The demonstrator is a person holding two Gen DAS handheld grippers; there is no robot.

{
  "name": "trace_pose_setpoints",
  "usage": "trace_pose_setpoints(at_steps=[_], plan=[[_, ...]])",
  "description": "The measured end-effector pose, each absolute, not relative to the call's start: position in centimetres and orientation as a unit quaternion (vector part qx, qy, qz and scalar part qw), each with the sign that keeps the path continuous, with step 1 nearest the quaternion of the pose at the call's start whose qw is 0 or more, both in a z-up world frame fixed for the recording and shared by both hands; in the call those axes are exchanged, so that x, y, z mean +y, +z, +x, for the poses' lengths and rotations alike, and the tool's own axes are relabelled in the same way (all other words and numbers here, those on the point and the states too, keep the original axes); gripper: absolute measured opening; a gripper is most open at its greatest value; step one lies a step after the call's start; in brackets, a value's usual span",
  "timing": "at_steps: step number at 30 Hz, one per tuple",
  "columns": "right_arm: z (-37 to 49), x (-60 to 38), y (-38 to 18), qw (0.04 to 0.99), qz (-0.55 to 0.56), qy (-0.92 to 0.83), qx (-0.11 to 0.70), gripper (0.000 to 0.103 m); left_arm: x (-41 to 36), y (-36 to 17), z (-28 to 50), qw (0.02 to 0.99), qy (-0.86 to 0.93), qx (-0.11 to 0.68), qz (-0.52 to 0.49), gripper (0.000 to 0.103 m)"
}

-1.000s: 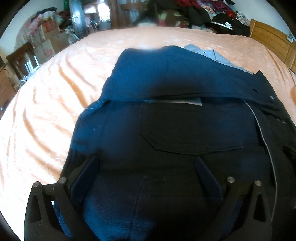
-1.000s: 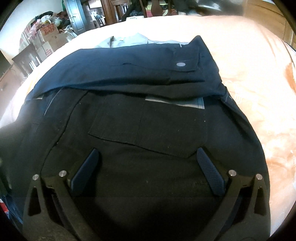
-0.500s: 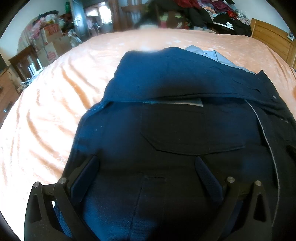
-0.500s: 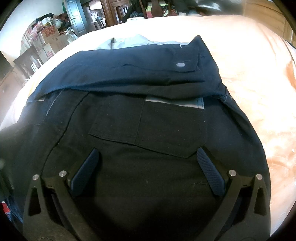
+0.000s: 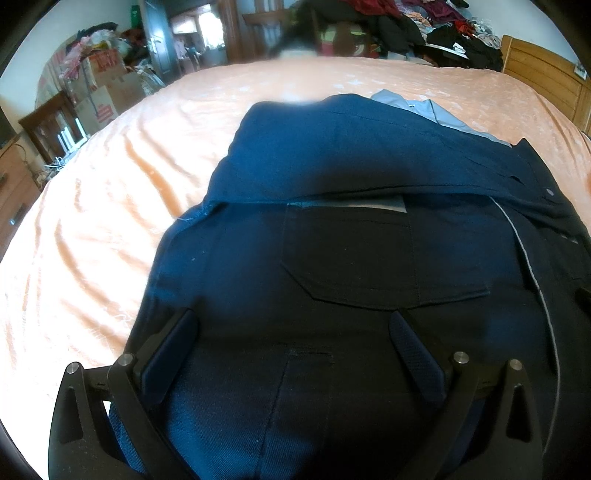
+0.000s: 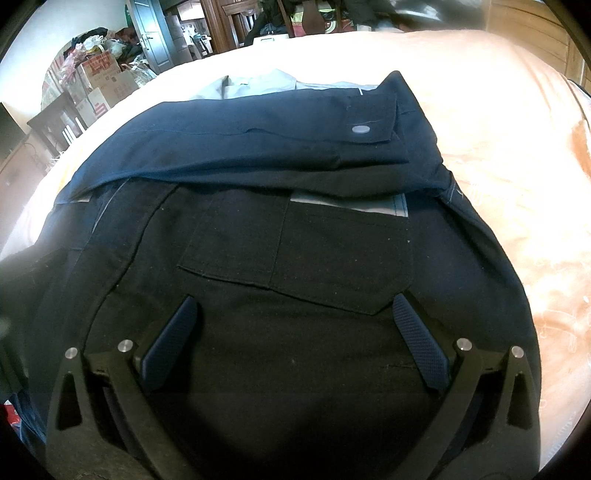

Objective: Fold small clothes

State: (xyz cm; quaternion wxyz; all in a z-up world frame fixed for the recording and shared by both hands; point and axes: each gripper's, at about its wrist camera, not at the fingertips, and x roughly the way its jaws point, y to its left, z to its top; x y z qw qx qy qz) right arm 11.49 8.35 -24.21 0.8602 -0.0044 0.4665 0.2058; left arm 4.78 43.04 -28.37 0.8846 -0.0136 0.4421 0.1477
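A dark navy garment (image 5: pixel 332 258) lies flat on the bed, its far part folded back toward me over the near part, with a patch pocket (image 5: pixel 362 254) showing below the fold. In the right wrist view the same navy garment (image 6: pixel 295 258) fills the frame, and a grey button (image 6: pixel 361 129) sits on the folded flap. A pale grey shirt (image 6: pixel 258 83) peeks out beyond it. My left gripper (image 5: pixel 291 321) hovers open over the garment's near left part. My right gripper (image 6: pixel 295 306) is open over its near right part. Neither holds cloth.
The peach bedspread (image 5: pixel 110 206) stretches to the left and far side. A wooden headboard (image 5: pixel 543 81) stands at the far right. Piled clothes (image 5: pixel 424 26) and cardboard boxes (image 5: pixel 99 96) crowd the room beyond the bed, with a dark wooden chair (image 6: pixel 55 125) at left.
Both views have shifted only slightly, with the cameras drifting a little over the garment. The garment and both open grippers stay as they were.
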Motion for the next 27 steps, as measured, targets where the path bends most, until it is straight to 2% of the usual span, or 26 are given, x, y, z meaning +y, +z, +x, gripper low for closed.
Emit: trace_pose_setpoints(at_steps=[27], plan=[[11.39,8.42,-24.09,0.860,-0.002,0.208,0.466,0.103,43.00,-28.42,4.64,0.884,0.154,0.442,-0.006,0.103]])
